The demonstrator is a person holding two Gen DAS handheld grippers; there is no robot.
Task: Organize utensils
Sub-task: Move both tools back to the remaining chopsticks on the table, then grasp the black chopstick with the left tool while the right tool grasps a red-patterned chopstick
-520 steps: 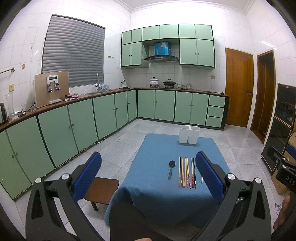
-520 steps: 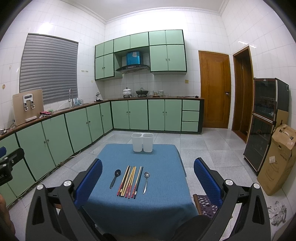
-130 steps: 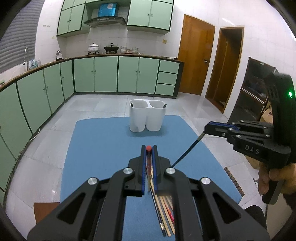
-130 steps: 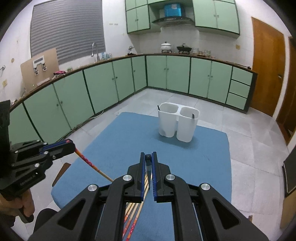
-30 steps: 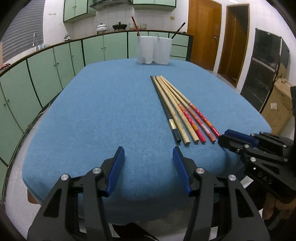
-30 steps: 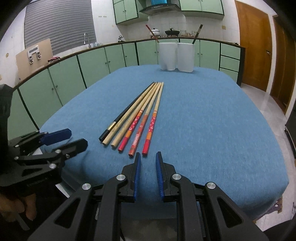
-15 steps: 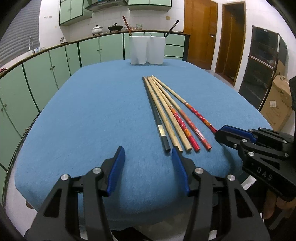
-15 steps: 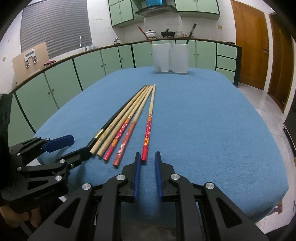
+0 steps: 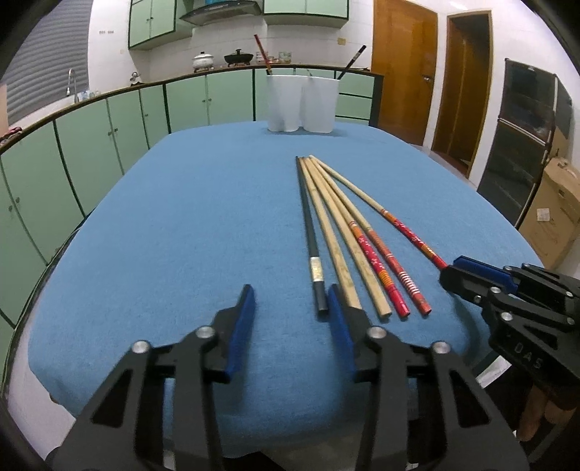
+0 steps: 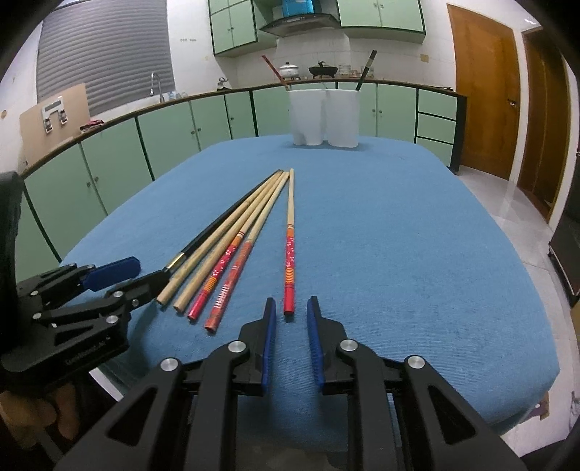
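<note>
Blue tablecloth (image 10: 398, 253) covers the whole table under the right tongs (image 10: 291, 302). A long run of green base cabinets (image 10: 108, 163) curves from the left of the tongs round to straight ahead, with matching wall cupboards (image 10: 232, 25) and a range hood (image 10: 301, 21) up top. On the counter dead ahead there's a white pot (image 10: 289, 69) next to a black wok (image 10: 322, 69). Faucet (image 10: 156, 81) and a grey roller shutter (image 10: 101, 54) sit off to the front left. Front right is a wooden door (image 10: 482, 90); further right, a black glass-front cabinet (image 9: 522, 145) and a cardboard box (image 9: 554, 213).
</note>
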